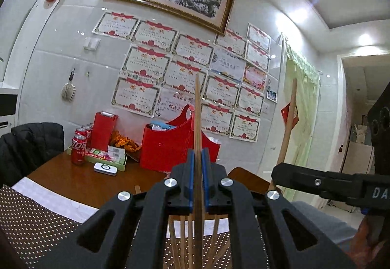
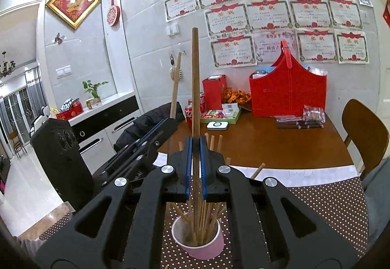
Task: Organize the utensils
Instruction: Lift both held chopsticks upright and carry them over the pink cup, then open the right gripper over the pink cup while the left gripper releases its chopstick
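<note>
Right wrist alone shows pink cup (image 2: 198,242) (chopsticks inside); both jaws clamp single upright chopstick each.

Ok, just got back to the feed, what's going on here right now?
A person is sorting chopsticks with both grippers. The left gripper is shut on one chopstick, and the right gripper is shut on another chopstick, both held upright. Below the right one, a pink cup already holds a bunch of chopsticks.
</note>
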The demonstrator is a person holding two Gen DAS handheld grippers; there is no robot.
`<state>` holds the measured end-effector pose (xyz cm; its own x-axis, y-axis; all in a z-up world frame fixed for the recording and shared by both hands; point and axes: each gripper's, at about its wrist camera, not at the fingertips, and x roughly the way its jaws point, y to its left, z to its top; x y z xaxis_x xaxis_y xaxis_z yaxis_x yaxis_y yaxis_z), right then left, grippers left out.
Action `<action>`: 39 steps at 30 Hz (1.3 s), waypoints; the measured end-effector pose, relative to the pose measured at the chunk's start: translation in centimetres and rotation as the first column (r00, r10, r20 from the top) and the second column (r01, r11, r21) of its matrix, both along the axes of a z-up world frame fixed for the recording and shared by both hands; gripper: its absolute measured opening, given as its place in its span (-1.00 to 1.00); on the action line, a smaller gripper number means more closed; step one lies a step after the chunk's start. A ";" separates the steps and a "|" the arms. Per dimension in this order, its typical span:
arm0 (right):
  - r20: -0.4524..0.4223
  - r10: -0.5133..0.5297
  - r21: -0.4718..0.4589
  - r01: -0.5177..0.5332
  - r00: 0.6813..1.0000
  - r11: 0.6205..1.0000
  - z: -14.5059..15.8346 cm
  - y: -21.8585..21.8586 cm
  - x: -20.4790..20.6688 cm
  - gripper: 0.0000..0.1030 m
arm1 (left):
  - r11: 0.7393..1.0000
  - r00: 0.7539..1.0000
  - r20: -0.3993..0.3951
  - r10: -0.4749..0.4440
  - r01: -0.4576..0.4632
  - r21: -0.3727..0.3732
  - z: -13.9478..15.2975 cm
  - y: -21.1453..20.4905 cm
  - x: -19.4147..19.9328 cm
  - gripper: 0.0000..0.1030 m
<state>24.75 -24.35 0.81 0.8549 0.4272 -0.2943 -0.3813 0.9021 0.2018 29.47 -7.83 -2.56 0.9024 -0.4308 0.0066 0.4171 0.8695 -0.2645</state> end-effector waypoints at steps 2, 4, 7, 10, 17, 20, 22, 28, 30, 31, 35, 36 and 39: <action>-0.011 0.001 -0.003 -0.001 1.000 1.000 -0.5 0.1 0.3 -0.88 | 1.000 1.000 -0.005 0.005 -0.005 0.003 -0.6 -0.1 0.3 -0.88; -0.017 0.002 -0.009 -0.002 1.000 1.000 -0.7 0.1 0.6 -0.87 | 1.000 1.000 -0.014 0.009 -0.009 0.003 -1.2 -0.1 0.7 -0.88; -0.029 0.003 -0.018 -0.003 1.000 1.000 -1.2 0.4 0.9 -0.87 | 1.000 0.999 -0.031 0.012 -0.012 0.010 -2.0 -0.2 1.1 -0.88; -0.045 0.002 -0.026 -0.004 0.999 1.000 -1.6 0.7 1.2 -0.86 | 1.000 0.998 -0.062 0.010 -0.009 0.019 -2.9 -0.2 1.6 -0.86; -0.038 -0.040 0.037 0.042 0.998 0.998 -1.6 -0.6 0.3 0.82 | 0.997 0.992 -0.119 0.049 -0.042 0.060 -2.9 1.2 0.2 0.32; -0.041 -0.054 0.074 0.057 0.998 0.996 -1.4 -1.5 -0.6 0.88 | 0.992 0.989 -0.126 0.079 -0.066 0.106 -2.1 1.8 -1.7 0.54; -0.039 -0.070 0.085 0.073 0.997 0.994 -1.3 -2.0 -1.1 0.88 | 0.986 0.985 -0.136 0.103 -0.084 0.144 -1.5 2.1 -3.0 0.62; -0.076 -0.120 0.110 0.128 0.990 0.986 -1.7 -3.4 -3.4 0.88 | 0.954 0.967 -0.155 0.202 -0.158 0.256 0.0 3.1 -7.5 0.68; -0.092 -0.128 0.109 0.138 0.987 0.984 -2.0 -3.6 -4.6 0.88 | 0.939 0.959 -0.170 0.228 -0.170 0.298 0.4 3.3 -9.2 0.68; -0.097 -0.132 0.106 0.142 0.987 0.984 -2.0 -3.7 -5.3 0.88 | 0.934 0.956 -0.176 0.236 -0.173 0.313 0.6 3.4 -9.8 0.68; -0.102 -0.142 0.100 0.152 0.985 0.983 -2.2 -4.0 -8.3 0.88 | 0.912 0.946 -0.190 0.264 -0.181 0.369 1.3 3.9 -12.9 0.68; -0.103 -0.144 0.102 0.155 0.984 0.983 -2.3 -4.0 -8.9 0.88 | 0.910 0.943 -0.197 0.267 -0.180 0.372 1.5 4.0 -13.4 0.68; -0.111 -0.157 0.110 0.169 0.981 0.979 -2.7 -4.5 -11.3 0.88 | 0.909 0.937 -0.220 0.271 -0.174 0.378 1.9 4.5 -15.4 0.68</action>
<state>13.49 -28.81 -1.90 0.8842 0.3217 -0.3386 -0.2033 0.9178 0.3410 14.10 -3.32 -0.66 0.9227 -0.1492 -0.3555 0.1592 0.9872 -0.0013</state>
